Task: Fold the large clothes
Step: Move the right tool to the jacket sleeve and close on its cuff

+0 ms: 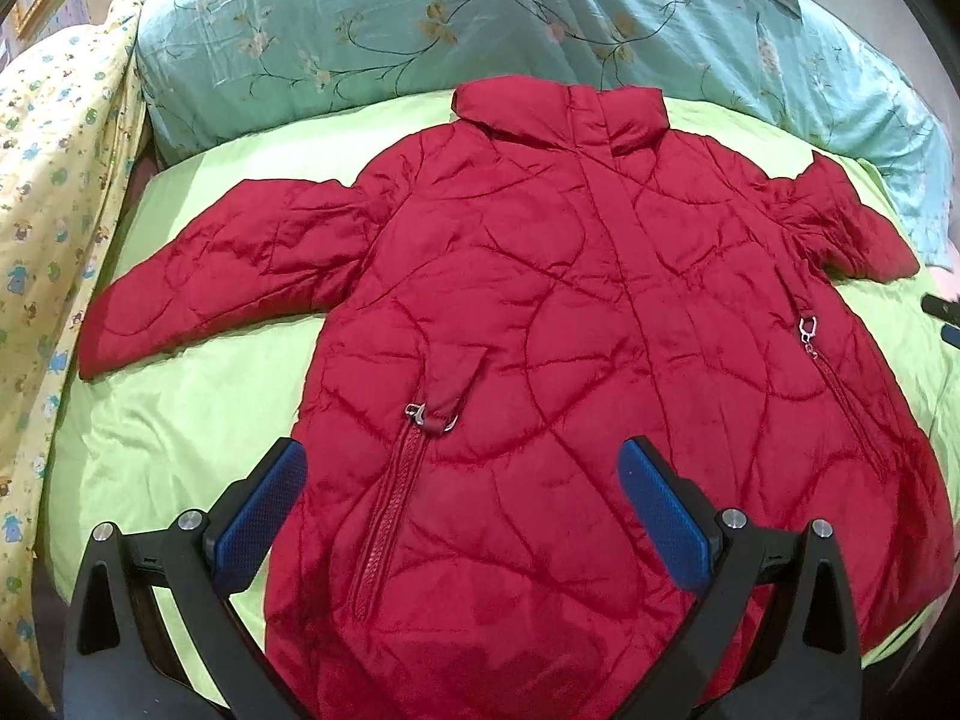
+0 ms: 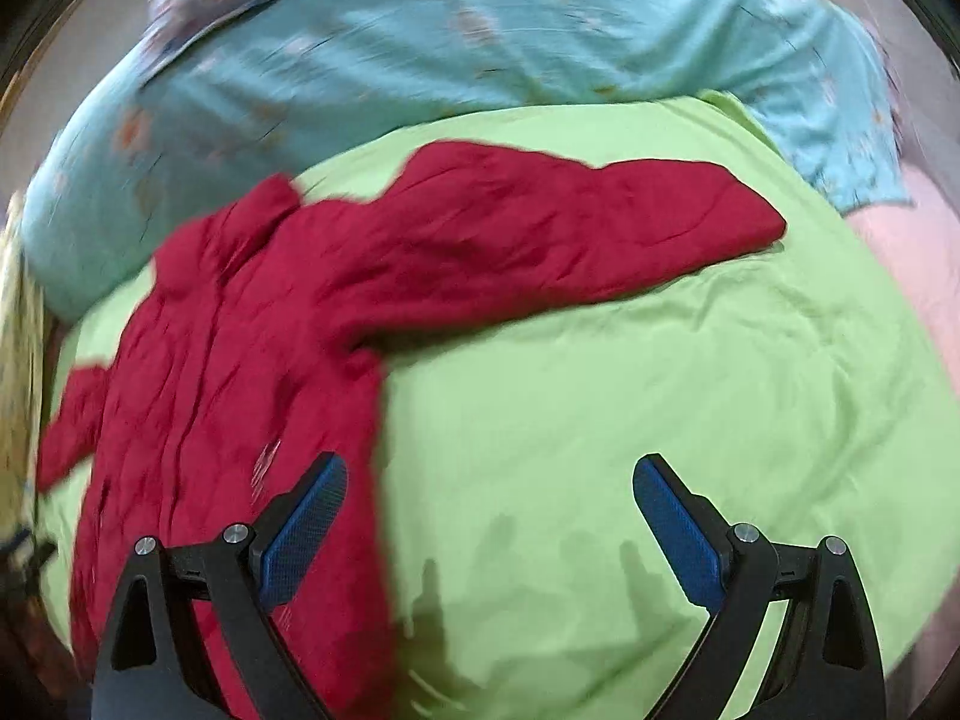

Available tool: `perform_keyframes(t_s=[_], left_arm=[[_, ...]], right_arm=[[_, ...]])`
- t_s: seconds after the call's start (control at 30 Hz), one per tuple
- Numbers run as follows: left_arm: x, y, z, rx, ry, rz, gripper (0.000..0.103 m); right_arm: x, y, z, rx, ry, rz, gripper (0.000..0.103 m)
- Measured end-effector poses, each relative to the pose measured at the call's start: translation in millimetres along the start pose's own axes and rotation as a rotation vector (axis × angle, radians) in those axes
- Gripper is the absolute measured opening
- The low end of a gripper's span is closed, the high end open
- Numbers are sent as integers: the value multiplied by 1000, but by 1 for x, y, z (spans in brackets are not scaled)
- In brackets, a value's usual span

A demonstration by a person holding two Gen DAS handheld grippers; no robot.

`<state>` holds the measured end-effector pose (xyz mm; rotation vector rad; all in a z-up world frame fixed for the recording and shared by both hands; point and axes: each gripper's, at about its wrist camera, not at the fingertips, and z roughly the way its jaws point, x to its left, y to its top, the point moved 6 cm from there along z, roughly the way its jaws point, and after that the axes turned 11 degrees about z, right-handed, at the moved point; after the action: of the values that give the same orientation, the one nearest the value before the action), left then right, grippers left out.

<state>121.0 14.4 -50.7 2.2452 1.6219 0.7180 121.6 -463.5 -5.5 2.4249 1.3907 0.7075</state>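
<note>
A red quilted jacket (image 1: 570, 312) lies flat and face up on a light green sheet (image 1: 198, 420) that covers the bed. Its front is closed down the middle, and its collar (image 1: 558, 114) points away from me toward a teal floral pillow (image 1: 420, 30) at the head of the bed. Both sleeves are spread outward: one sleeve (image 1: 222, 276) reaches to my left, and the other (image 1: 840, 222) reaches to my right. Each side of the jacket front has a zipped pocket; the left pocket zipper (image 1: 384, 522) runs down toward the hem, with a small fabric tab above it.

My left tongs (image 1: 462, 522) hover over the lower part of the jacket. The two blue-padded fingers are spread wide apart and hold nothing; one pad is above the sheet at the jacket's left edge, the other above the red fabric.

My right tongs (image 2: 489, 534) are also spread wide and empty. This view is blurred. The left pad (image 2: 300, 534) is over the jacket's side edge, and the right pad (image 2: 678, 534) is over bare green sheet. From here the jacket's right sleeve (image 2: 600, 222) stretches across the sheet.

A yellow patterned blanket (image 1: 54, 180) is bunched along the left side of the bed.
</note>
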Motion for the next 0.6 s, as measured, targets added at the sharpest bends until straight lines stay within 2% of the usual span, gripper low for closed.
perform_keyframes(t_s=[0.27, 0.47, 0.6], left_arm=[[-6, 3, 17, 29, 12, 20, 103], [-8, 3, 30, 58, 13, 18, 103], [-11, 2, 36, 67, 5, 13, 103]], right_arm=[[-78, 74, 65, -40, -30, 274, 97], [-109, 110, 95, -62, -28, 411, 96], [-126, 126, 112, -72, 13, 504, 97]])
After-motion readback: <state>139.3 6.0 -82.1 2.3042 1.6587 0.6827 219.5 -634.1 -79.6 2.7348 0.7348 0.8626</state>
